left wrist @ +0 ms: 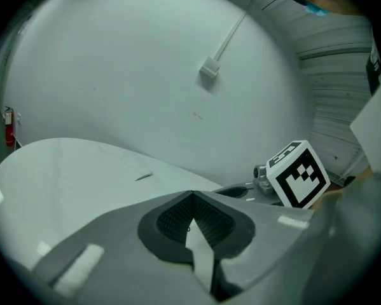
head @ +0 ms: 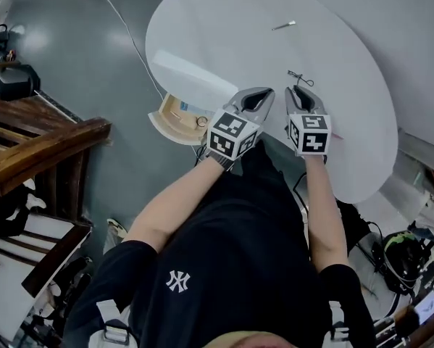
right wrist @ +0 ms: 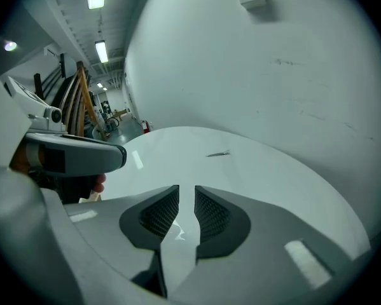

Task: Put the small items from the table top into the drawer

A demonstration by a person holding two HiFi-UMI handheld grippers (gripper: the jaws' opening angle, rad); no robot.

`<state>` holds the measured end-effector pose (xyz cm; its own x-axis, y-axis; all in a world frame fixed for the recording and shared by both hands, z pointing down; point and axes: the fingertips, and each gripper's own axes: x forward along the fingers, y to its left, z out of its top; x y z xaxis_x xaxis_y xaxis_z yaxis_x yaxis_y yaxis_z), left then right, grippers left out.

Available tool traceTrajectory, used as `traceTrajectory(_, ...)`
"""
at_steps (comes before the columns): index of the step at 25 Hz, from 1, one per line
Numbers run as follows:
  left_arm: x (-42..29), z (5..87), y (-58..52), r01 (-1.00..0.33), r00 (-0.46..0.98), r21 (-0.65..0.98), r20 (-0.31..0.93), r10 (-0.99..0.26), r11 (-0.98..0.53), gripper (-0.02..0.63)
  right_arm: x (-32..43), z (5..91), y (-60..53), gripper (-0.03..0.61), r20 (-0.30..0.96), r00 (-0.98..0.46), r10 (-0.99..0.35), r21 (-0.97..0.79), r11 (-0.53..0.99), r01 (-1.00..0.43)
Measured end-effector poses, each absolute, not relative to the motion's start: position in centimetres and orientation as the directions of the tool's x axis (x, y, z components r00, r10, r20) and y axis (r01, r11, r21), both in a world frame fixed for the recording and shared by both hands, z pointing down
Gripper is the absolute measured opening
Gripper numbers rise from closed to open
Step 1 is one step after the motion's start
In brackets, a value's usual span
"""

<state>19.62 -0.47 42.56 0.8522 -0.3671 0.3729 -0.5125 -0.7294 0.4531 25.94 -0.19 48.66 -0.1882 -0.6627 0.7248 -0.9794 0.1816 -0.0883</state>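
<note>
A round white table [head: 224, 27] carries a small metal piece [head: 283, 25] far out, also seen as a metal piece [left wrist: 144, 176] and a metal piece [right wrist: 218, 153] in the gripper views. A thin dark wire item [head: 296, 76] lies just ahead of my right gripper [head: 302, 88]. The right gripper [right wrist: 187, 192] is open by a narrow gap, with a faint glint low in it. My left gripper [head: 264, 90] hovers beside it over the near table edge. The left gripper [left wrist: 190, 196] has its tips together and shows nothing held. An open drawer [head: 174, 116] juts from the table's left side.
A small ring [head: 201, 121] lies in the drawer. Dark wooden furniture [head: 35, 143] stands on the grey floor at the left, and a white cable [head: 130, 35] runs across that floor. Bags and gear [head: 398, 252] crowd the lower right. A white wall [left wrist: 145, 75] rises behind the table.
</note>
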Motion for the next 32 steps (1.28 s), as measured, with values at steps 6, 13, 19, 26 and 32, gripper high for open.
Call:
traceTrajectory(6, 21.7, 43.9, -1.7, -0.524, 0.842, 0.452, 0.402, -0.359, -0.722, 0.0, 29.7, 51.7, -1.3, 0.137, 0.778, -0.148, -0.61, -0.023, 0.208, -0.978)
traceTrajectory(13, 22.4, 45.4, -2.2, -0.54, 0.828, 0.451, 0.439, -0.35, -0.711, 0.0, 30.8, 55.0, -2.3, 0.186, 0.833, -0.154, -0.531, 0.007, 0.289, -0.957)
traceTrajectory(19, 23.3, 46.4, -3.1, -0.552, 0.818, 0.455, 0.459, -0.347, -0.699, 0.0, 31.6, 57.4, -3.5, 0.202, 0.854, -0.169, -0.493, 0.017, 0.35, -0.937)
traceTrajectory(26, 24.2, 46.7, -3.6, -0.551, 0.819, 0.466, 0.464, -0.339, -0.693, 0.0, 31.8, 58.5, -4.3, 0.201, 0.877, -0.185, -0.443, -0.011, 0.366, -0.93)
traceTrajectory(32, 24.1, 46.9, -3.8, -0.56, 0.813, 0.468, 0.469, -0.344, -0.684, 0.0, 31.8, 59.4, -4.1, 0.156, 0.889, -0.199, -0.412, -0.031, 0.378, -0.925)
